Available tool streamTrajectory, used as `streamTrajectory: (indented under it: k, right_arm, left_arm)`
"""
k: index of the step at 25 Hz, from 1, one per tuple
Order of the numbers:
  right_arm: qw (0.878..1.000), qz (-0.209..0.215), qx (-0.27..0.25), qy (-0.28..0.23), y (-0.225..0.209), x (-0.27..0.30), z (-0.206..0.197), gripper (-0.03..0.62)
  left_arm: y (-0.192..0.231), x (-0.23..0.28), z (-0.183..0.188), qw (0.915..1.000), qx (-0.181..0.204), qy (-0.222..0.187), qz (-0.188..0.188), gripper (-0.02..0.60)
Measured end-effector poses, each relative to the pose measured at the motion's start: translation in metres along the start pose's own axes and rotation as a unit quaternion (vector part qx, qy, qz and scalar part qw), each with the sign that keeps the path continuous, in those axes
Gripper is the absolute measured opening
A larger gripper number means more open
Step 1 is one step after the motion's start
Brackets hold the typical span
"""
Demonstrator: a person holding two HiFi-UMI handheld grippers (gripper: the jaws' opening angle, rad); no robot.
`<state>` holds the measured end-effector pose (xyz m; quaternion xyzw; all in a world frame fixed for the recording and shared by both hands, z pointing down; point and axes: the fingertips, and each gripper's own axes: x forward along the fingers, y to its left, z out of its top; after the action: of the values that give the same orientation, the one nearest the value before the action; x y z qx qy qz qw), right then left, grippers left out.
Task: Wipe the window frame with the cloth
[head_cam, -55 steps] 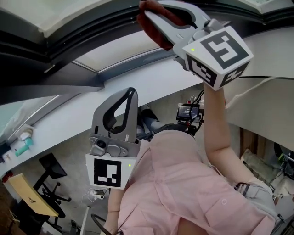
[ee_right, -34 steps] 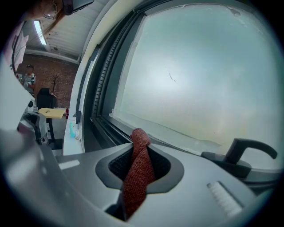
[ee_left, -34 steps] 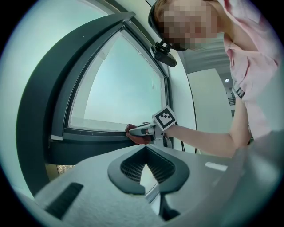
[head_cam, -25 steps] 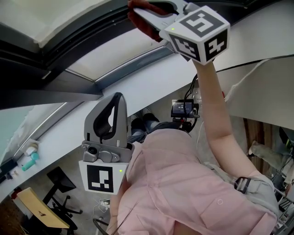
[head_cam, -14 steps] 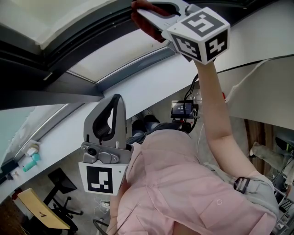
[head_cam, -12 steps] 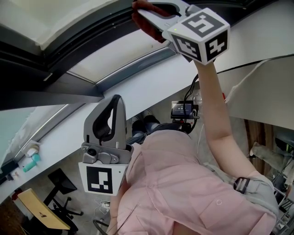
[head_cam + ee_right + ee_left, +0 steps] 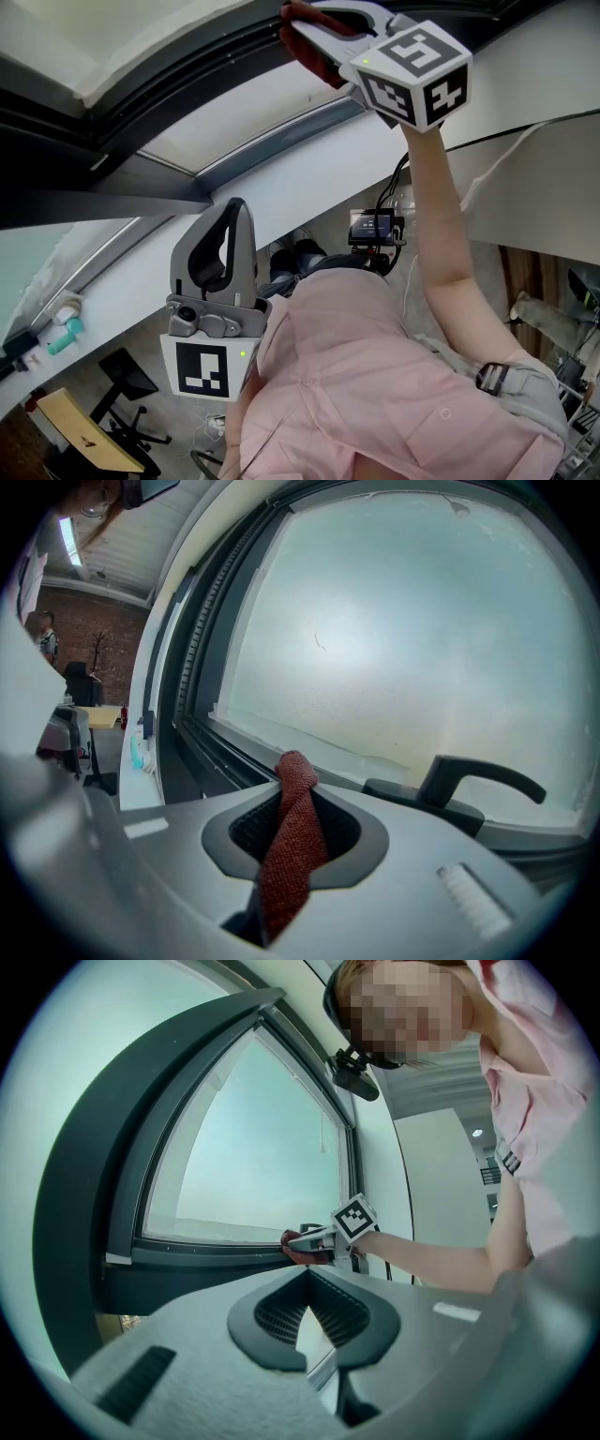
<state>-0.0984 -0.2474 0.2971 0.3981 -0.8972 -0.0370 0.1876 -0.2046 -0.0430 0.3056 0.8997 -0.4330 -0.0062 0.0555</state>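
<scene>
Cloth [image 7: 292,846], rust-red & coarse-knit, is pinched btwn the jaws of the right tongs [image 7: 306,28], which are clamped tight on it. A twisted end sticks out past the tips. From the left gripper view that end sits against the dark bottom rail of the window frame [image 7: 187,1252], near the frame's lower corner on that view's right. In the right gripper view the cloth end lies near a black window handle [image 7: 469,782], handle on the view's right, w/ the pale pane [image 7: 403,621] above both. Person's arm [image 7: 441,216] is stretched out to the frame, bare below a pink shirt [image 7: 375,375].

Lower in the head view, the left tongs [image 7: 225,246] are held beside the shirt, well apart from the frame. Jaws are closed tip to tip, w/ nothing in the hollow btwn them. A white ledge [image 7: 281,178] runs along under the frame. Toward its end at the view's left stands a small teal bottle [image 7: 60,338], too small to tell more.
</scene>
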Motion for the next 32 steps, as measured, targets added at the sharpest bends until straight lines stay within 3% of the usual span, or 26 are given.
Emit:
streamTrajectory:
  k: [26,32]
  right_arm:
    - [1.000,-0.006,0.002,-0.003,-0.011,-0.004,-0.003,0.066]
    - [1.000,-0.011,0.003,-0.003,0.003,-0.012,0.000,0.066]
  left_arm:
    - [-0.002,0.001,-0.001,0.9998,0.019,-0.008,-0.005,-0.003]
    - [-0.003,-0.012,0.000,1.0000,0.004,-0.008,-0.001,-0.003]
